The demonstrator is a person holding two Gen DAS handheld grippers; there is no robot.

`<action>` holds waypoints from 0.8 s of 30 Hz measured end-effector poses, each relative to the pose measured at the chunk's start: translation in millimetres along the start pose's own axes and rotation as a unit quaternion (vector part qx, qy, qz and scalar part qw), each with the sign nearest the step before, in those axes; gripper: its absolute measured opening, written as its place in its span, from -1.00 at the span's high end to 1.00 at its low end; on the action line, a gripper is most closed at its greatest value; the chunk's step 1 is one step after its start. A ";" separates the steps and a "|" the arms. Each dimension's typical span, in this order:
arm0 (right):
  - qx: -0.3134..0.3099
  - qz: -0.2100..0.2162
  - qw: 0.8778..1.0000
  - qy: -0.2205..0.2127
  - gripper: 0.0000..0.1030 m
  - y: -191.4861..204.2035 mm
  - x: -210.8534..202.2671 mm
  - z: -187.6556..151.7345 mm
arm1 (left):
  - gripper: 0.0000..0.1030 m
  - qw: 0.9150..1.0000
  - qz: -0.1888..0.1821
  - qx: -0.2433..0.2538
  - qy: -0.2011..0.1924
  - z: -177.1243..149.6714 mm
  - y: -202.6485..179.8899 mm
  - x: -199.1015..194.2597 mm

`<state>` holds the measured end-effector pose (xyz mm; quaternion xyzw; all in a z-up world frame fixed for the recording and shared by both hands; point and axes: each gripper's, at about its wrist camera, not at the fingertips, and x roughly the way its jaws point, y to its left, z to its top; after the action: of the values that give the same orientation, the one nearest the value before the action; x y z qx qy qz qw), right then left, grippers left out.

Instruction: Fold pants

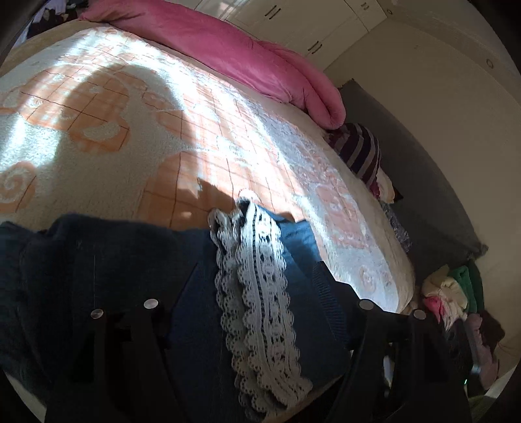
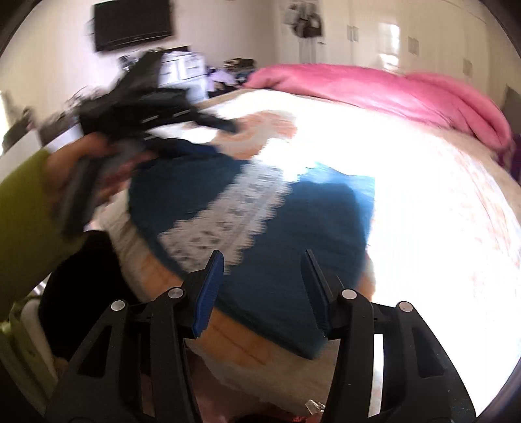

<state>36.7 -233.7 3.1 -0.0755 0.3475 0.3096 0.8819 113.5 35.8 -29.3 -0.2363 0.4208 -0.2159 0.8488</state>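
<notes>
Dark blue pants point(image 2: 286, 247) with a white lace stripe point(image 2: 224, 214) lie on the near edge of the bed. In the left wrist view the pants point(image 1: 195, 325) fill the bottom, lace stripe point(image 1: 260, 309) running down them. The left gripper point(image 1: 257, 260) has its fingers spread wide, with the cloth draped over and between them; its fingertips are hidden by cloth. In the right wrist view the left gripper point(image 2: 228, 125) shows blurred above the pants' far left end, held by a hand in a green sleeve. My right gripper point(image 2: 263, 260) is open and empty just above the pants' near edge.
The bed has a cream and orange patterned blanket point(image 1: 162, 130) with a rolled pink duvet point(image 1: 260, 65) along its far side. Striped clothing point(image 1: 361, 153) and a pile of clothes point(image 1: 456, 293) lie beside the bed on the right. A wall TV point(image 2: 133, 22) hangs at the back.
</notes>
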 end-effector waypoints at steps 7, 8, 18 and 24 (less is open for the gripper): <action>0.018 -0.007 0.999 0.034 0.18 -20.2 12.1 -9.6 | 0.33 0.997 0.040 0.065 0.028 -61.6 -25.8 -6.4; 0.017 -0.005 0.999 0.037 0.18 -20.5 14.7 -10.5 | 0.34 0.996 0.036 0.067 0.036 -66.1 -27.2 -6.2; 0.017 -0.007 0.998 0.056 0.18 -18.0 28.4 -21.0 | 0.63 0.990 0.068 0.099 0.074 -91.1 -35.7 14.2; 0.023 0.008 0.998 0.055 0.18 -18.7 28.1 -24.1 | 0.77 0.988 0.070 0.121 0.065 -89.5 -43.3 -9.1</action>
<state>50.2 -243.1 -35.0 -0.0696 0.4032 0.3035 0.8605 28.2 -13.1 -46.3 -0.0872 0.4614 -0.2206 0.8549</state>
